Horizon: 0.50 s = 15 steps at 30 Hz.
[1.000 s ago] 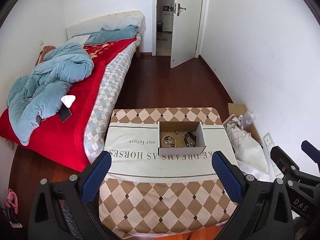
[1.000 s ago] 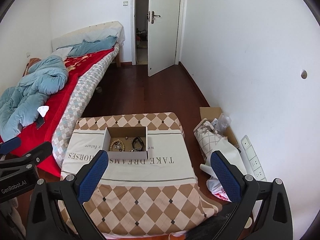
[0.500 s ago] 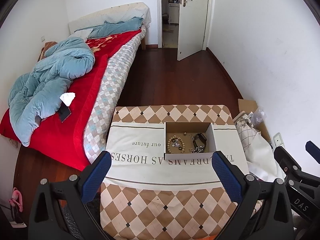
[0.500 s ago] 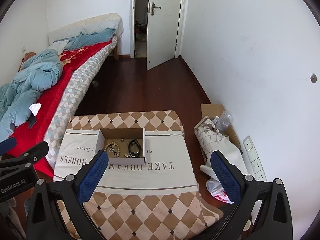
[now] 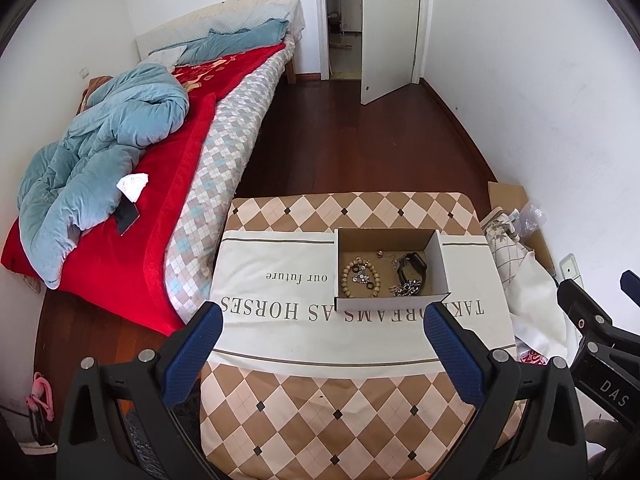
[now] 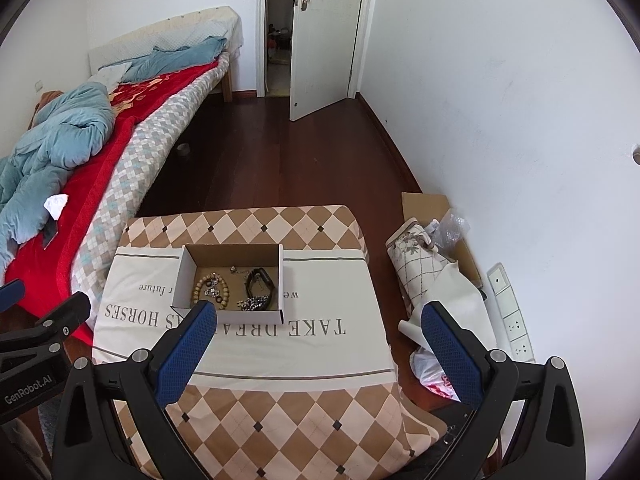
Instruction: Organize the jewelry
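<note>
Since a second ago: both cameras have tilted down and drawn nearer; box sits larger and lower in both views.

Item 1, cardboard box (image 5: pixel 390 304): open-topped, on a cloth-covered table (image 5: pixel 280 264), toward its far half. Holds all jewelry in view.
Item 2, bead bracelet (image 5: pixel 348 276): left part of box floor, small metal pieces lying inside its loop.
Item 3, black band (image 5: pixel 416 261): right part, near the wall.
Item 4, silver chain (image 5: pixel 406 289): heaped at the front right corner.
Item 5, left gripper (image 5: pixel 320 344): jaws spread wide, holding nothing, above the table short of the box.
Item 6, right gripper (image 6: pixel 320 340): likewise spread and empty.

Handling note: pieces lie close together; whether they are already sorted or awaiting sorting cannot be judged. Any pick should come straight down on one piece, clear of the box walls, so the chain does not snag its neighbours.
</note>
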Each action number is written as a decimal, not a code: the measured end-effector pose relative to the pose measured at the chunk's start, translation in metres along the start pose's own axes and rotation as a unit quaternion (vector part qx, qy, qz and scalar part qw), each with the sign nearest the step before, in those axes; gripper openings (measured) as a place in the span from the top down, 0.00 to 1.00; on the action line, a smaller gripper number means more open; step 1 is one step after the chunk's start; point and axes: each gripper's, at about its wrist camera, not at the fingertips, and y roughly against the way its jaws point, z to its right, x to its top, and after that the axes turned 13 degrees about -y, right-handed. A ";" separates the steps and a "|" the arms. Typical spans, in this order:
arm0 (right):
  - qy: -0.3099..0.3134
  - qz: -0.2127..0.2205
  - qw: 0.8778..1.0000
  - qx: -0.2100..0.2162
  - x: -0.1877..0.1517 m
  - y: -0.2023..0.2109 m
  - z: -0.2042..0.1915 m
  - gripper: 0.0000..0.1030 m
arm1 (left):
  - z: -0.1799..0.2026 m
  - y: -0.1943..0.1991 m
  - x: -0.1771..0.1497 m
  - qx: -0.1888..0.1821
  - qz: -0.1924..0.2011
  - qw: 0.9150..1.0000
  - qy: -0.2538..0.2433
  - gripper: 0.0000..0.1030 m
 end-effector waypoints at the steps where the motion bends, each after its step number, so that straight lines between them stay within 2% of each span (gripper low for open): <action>1: 0.000 -0.001 1.000 0.000 0.000 0.000 0.000 0.00 | 0.000 -0.001 0.000 -0.001 0.000 1.000 0.000 0.01; 15: -0.002 -0.006 1.000 0.005 -0.004 -0.005 -0.003 0.00 | -0.001 -0.001 0.001 -0.002 0.001 1.000 0.001 0.01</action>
